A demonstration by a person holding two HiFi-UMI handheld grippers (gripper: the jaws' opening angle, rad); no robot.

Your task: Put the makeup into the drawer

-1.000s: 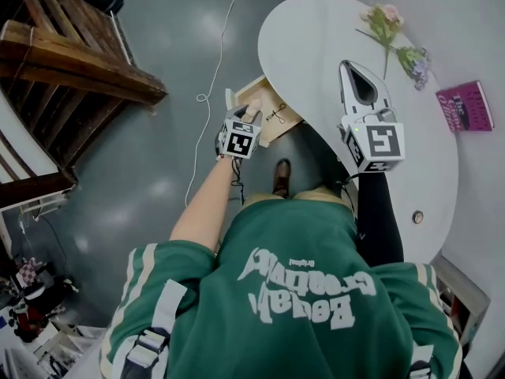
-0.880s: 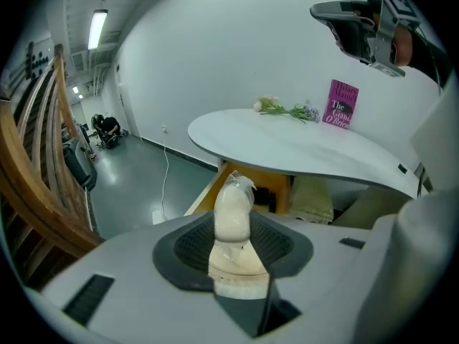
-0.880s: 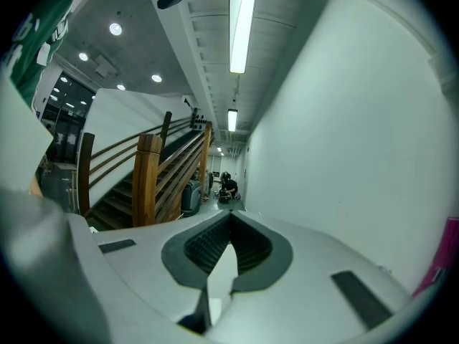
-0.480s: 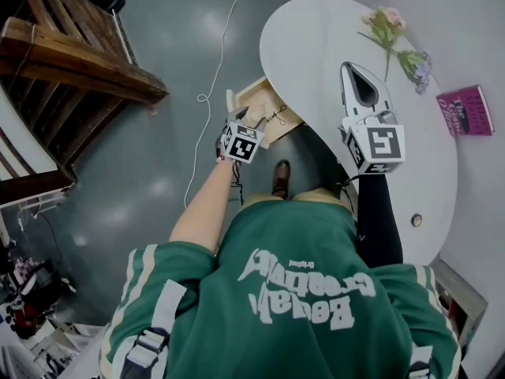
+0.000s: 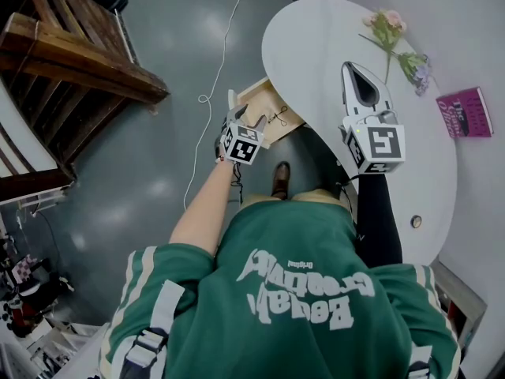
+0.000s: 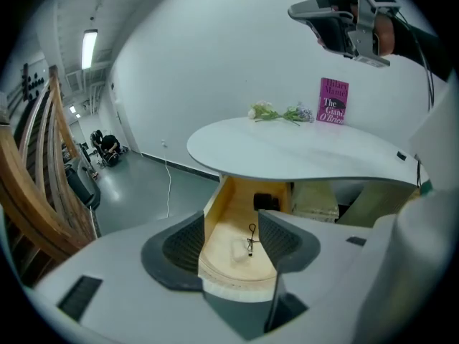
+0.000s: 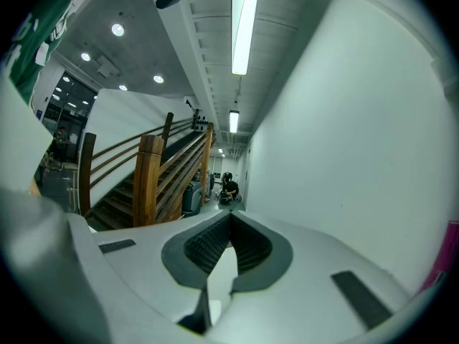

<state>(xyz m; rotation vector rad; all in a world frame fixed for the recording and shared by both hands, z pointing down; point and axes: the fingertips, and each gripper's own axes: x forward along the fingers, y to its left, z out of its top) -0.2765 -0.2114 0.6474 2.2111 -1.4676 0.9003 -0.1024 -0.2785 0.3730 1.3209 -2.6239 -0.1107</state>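
An open wooden drawer point(image 5: 278, 103) sticks out from under the white oval table point(image 5: 316, 46). In the left gripper view a small pale makeup item point(image 6: 237, 250) and a black eyelash curler point(image 6: 252, 239) lie on the drawer point(image 6: 219, 213) floor, with a dark item point(image 6: 267, 201) at its back. My left gripper point(image 5: 246, 115) point(image 6: 231, 229) hovers over the drawer's front; its jaws have just been opening and nothing is between them. My right gripper point(image 5: 349, 68) point(image 7: 231, 224) is held level above the table, shut and empty.
On the table's far side lie a pink book point(image 5: 467, 110) point(image 6: 333, 100) and a flower sprig point(image 5: 390, 26) point(image 6: 280, 113). A small round object point(image 5: 416, 221) sits near the table's edge. A white cable point(image 5: 213, 77) trails over the grey floor. A wooden staircase point(image 5: 71, 54) stands to the left.
The left gripper's jaws have spread apart over the drawer. The pale item seen between them a second ago is no longer there. The right gripper has not moved.
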